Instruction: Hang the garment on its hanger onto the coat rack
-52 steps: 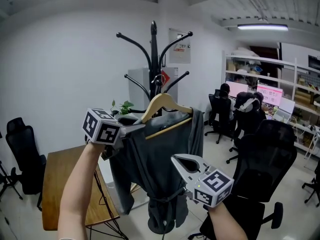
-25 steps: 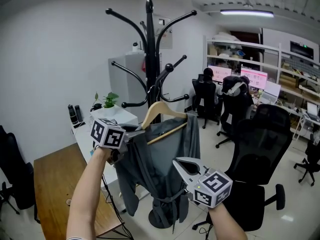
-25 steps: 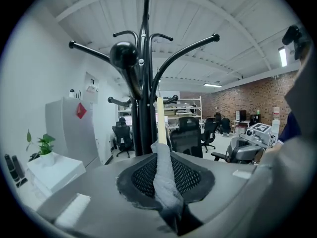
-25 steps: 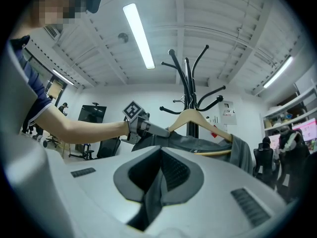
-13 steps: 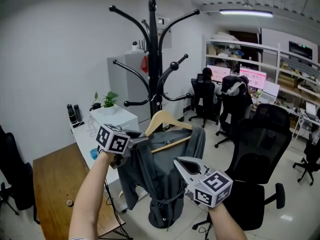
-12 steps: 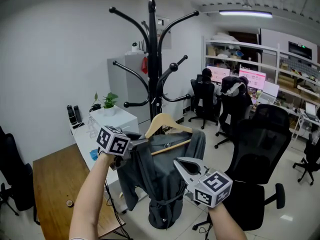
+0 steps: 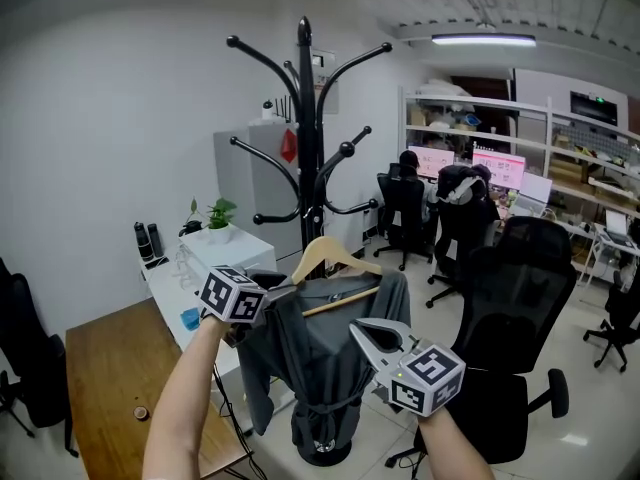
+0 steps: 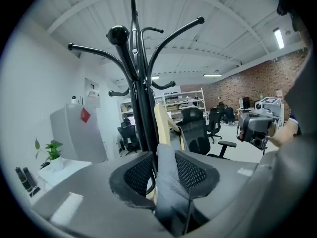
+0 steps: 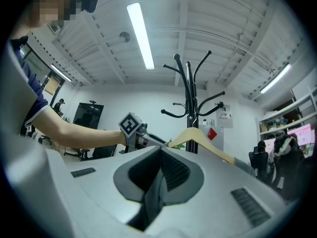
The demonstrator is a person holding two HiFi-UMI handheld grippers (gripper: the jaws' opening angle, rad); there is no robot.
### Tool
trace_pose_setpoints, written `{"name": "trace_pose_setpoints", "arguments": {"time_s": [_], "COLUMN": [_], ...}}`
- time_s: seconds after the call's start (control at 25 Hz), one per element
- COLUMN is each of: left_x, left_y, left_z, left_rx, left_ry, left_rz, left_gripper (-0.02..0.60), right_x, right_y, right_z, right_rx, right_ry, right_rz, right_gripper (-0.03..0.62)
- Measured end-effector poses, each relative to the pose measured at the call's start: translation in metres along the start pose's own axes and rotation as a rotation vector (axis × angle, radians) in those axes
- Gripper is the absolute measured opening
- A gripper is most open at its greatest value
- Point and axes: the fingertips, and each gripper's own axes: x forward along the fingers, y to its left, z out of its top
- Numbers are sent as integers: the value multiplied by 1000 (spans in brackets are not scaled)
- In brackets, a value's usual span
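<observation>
The black coat rack (image 7: pixel 305 148) stands straight ahead. A wooden hanger (image 7: pixel 335 256) carrying a dark grey garment (image 7: pixel 320 348) sits against the rack's pole, below its lower arms. The hook is lost against the pole, so I cannot tell whether it rests on an arm. My left gripper (image 7: pixel 285 286) is at the garment's left shoulder. Its jaws are opening, and a fold of grey cloth (image 8: pixel 166 182) still lies between them in the left gripper view (image 8: pixel 163 155). My right gripper (image 7: pixel 362 328) hovers in front of the garment, shut and empty; the hanger (image 9: pixel 203 135) shows beyond its tips (image 9: pixel 161 150).
A wooden table (image 7: pixel 90 368) is at the lower left. Behind the rack are a white cabinet (image 7: pixel 215 258) with a plant, and a grey fridge (image 7: pixel 255 168). A black office chair (image 7: pixel 510 308) stands close on the right. Desks with seated people (image 7: pixel 440 198) fill the far right.
The hanger, the garment and my left gripper have dropped a little and moved in towards the rack's pole. The right gripper has stayed where it was.
</observation>
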Motion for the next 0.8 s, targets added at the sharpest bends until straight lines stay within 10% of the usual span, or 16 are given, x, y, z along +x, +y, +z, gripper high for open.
{"name": "trace_pose_setpoints", "arguments": {"time_s": [0.52,0.8], "left_x": [-101,-118], "left_y": [1,-72], "left_z": [33,39], "left_rx": [127,126], "left_ry": [8,-107], "left_rz": [286,510], "left_gripper": [150,8], "right_x": [-1,-35], "right_y": [34,19], "right_z": [0,6], "right_rx": [12,6], "right_ry": [-15,-15], "right_rz": [46,72], "right_gripper": [0,0]}}
